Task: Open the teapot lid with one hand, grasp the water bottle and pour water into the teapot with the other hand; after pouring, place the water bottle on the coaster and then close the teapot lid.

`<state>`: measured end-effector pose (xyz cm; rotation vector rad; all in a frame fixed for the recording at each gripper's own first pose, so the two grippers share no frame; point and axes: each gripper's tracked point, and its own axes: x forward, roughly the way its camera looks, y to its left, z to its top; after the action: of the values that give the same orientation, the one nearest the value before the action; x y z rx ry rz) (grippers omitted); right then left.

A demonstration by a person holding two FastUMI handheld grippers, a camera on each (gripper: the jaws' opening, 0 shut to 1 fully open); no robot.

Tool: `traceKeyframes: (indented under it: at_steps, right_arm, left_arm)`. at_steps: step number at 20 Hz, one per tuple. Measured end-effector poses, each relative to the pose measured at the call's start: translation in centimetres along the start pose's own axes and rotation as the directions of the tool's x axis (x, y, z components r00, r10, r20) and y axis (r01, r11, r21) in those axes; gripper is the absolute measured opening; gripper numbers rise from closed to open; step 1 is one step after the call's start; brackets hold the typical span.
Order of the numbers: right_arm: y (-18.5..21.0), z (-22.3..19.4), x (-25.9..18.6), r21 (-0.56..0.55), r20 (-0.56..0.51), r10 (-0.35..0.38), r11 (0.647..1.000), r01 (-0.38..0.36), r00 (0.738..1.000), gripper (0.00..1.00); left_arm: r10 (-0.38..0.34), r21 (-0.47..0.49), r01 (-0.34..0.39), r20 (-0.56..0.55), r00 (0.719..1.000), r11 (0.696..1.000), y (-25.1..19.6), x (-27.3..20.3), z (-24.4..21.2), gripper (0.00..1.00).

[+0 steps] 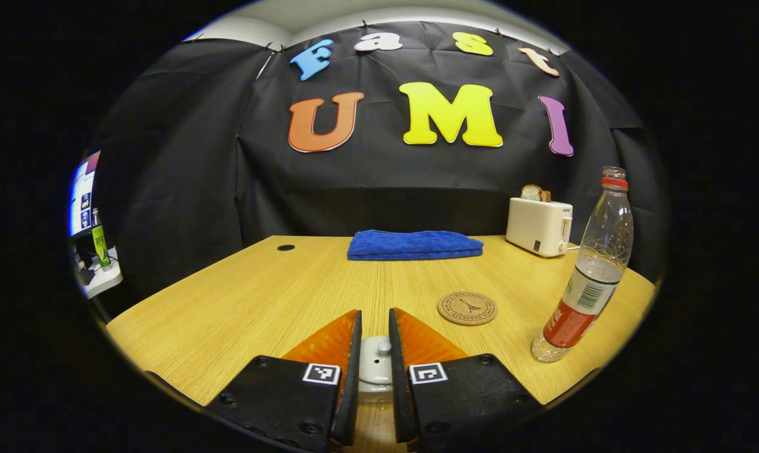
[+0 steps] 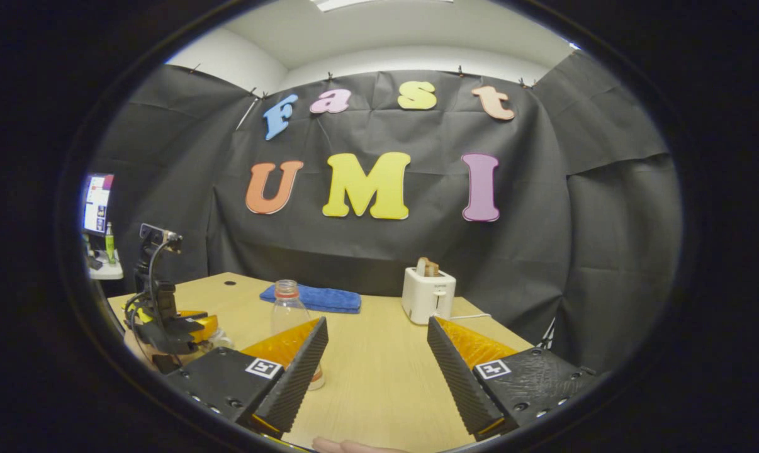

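While the left claw [image 1: 374, 352] sat nearly closed around the teapot lid [image 1: 377, 362], contact unclear, the right claw [image 2: 376, 362] stood open beside the water bottle [image 2: 289, 314], partly hidden.

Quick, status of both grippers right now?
Left gripper: nearly closed around the teapot lid knob; contact cannot be told.
Right gripper: open, holding nothing.

blue towel [image 1: 415, 245] folded at table [image 1: 241, 302] back; toaster [image 1: 539, 226] right, bread [image 1: 535, 192] inside.
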<state>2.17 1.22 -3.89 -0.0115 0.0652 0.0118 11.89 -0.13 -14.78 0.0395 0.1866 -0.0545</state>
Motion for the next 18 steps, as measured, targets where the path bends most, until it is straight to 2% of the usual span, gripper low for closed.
traceKeyframes:
  at_steps: [3, 4, 6, 11, 14, 18]
  right_arm:
    - [0.4, -0.2, 0.2, -0.004, -0.005, 0.007, 1.000, -0.007, 1.000, 0.97]
    - [0.6, -0.4, 0.2, -0.003, -0.007, 0.012, 1.000, -0.012, 1.000, 0.97]
    - [1.2, -0.7, 0.2, 0.001, -0.012, 0.028, 1.000, -0.028, 1.000, 0.97]
    - [2.9, -2.0, 1.1, 0.018, -0.030, 0.059, 0.998, -0.059, 0.998, 0.95]
    - [5.3, -3.9, 1.8, 0.052, -0.063, 0.125, 0.991, -0.121, 0.990, 0.96]
    - [7.6, -6.6, 3.3, 0.072, -0.105, 0.157, 0.986, -0.150, 0.982, 0.97]
  left_arm:
    - [-0.020, 0.010, 0.020, 0.005, 1.000, 1.000, -0.5, 0.0, 0.3, 0.20]
    - [-0.022, 0.012, 0.022, 0.001, 1.000, 1.000, -0.4, -0.1, 0.2, 0.12]
    - [-0.027, 0.017, 0.027, -0.003, 1.000, 0.999, -0.4, -0.1, 0.3, 0.06]
    - [-0.072, -0.051, 0.072, 0.005, 0.997, 0.996, -0.1, -1.0, 1.7, 0.04]
    - [-0.103, -0.102, 0.107, 0.048, 0.994, 0.989, 0.4, -2.2, 4.0, 0.04]
    - [-0.095, -0.082, 0.103, 0.088, 0.992, 0.991, 1.6, -4.2, 6.5, 0.04]
